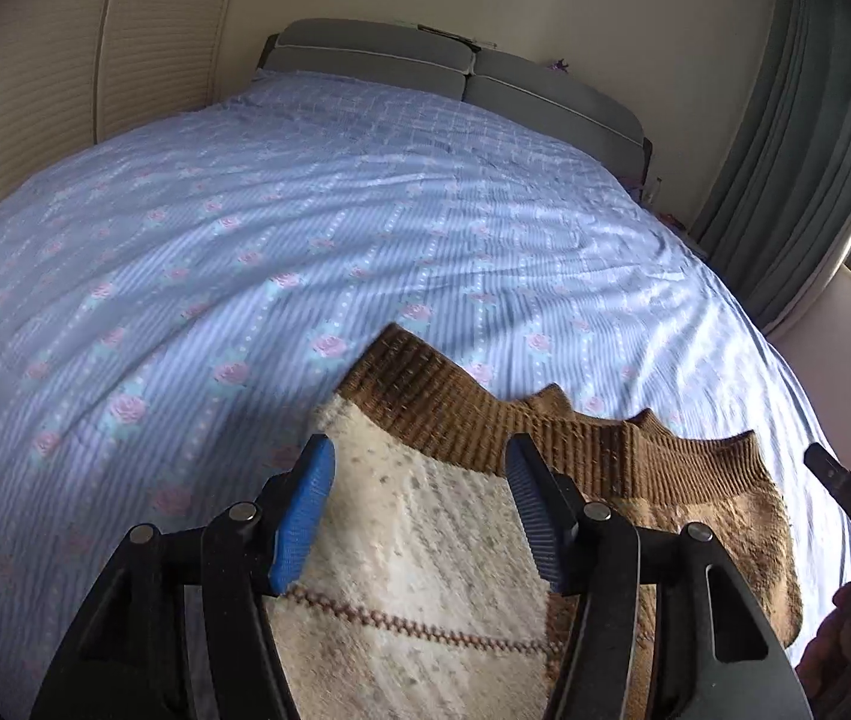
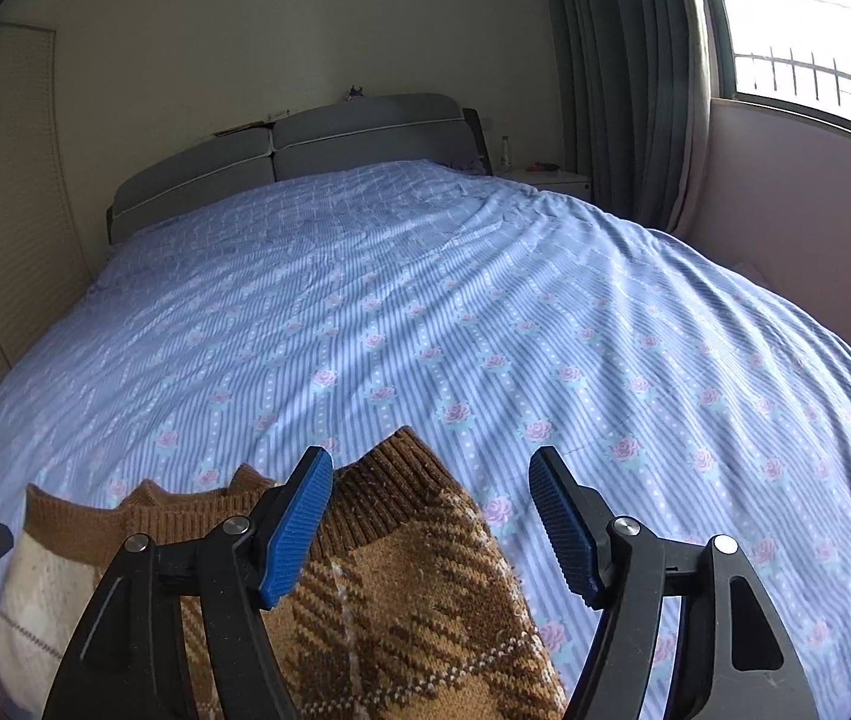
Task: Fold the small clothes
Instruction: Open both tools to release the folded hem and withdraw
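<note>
Presently: knitted sweater (image 1: 425, 540), folded, lies flat on the near bed (image 1: 305, 210), ribbed edge far. Left gripper (image 1: 419, 510) and right gripper (image 2: 431, 522), jaws wide and empty above it, apparently having let it settle.

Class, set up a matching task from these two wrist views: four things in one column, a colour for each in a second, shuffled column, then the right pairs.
Things:
1. bedsheet
2. ribbed band of the sweater
3. curtain
4. pads of the right hand-held gripper

Colours:
A. brown
B. solid blue
C. light blue with pink roses
D. grey-green

Pairs: 1-C, 2-A, 3-D, 4-B
</note>
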A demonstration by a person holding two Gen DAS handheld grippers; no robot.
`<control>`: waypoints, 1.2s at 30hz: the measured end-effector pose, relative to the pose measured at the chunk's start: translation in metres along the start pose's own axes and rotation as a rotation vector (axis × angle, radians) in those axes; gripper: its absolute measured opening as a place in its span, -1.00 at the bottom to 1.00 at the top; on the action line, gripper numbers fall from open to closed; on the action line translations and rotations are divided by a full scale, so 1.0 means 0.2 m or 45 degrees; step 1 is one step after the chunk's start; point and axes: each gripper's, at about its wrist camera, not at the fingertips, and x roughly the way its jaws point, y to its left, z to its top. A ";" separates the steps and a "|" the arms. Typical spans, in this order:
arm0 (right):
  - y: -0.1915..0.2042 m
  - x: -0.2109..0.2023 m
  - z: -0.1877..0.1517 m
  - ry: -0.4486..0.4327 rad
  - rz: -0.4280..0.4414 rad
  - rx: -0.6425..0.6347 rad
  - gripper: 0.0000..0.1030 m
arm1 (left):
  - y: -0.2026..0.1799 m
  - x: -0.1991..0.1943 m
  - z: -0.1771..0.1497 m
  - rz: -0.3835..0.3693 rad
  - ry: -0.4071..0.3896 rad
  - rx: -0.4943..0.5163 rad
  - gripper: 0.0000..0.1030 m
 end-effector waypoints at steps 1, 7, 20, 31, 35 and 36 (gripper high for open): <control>0.02 0.02 -0.02 0.025 0.018 -0.014 0.34 | -0.03 0.01 -0.02 -0.008 0.007 0.031 0.13; 0.10 0.20 -0.13 0.198 0.014 -0.143 0.34 | -0.04 0.15 -0.05 0.037 0.067 0.075 0.12; 0.08 0.32 -0.21 0.244 -0.063 -0.192 0.41 | 0.01 0.24 -0.09 0.119 0.019 0.184 0.12; 0.14 -0.04 -0.16 0.157 -0.033 -0.176 0.41 | 0.11 -0.12 -0.11 0.148 -0.025 0.126 0.17; 0.14 -0.15 -0.21 0.147 -0.035 -0.183 0.45 | 0.15 -0.21 -0.19 0.162 -0.009 0.134 0.18; 0.13 -0.16 -0.24 0.159 -0.036 -0.180 0.45 | 0.16 -0.22 -0.21 0.168 0.003 0.137 0.18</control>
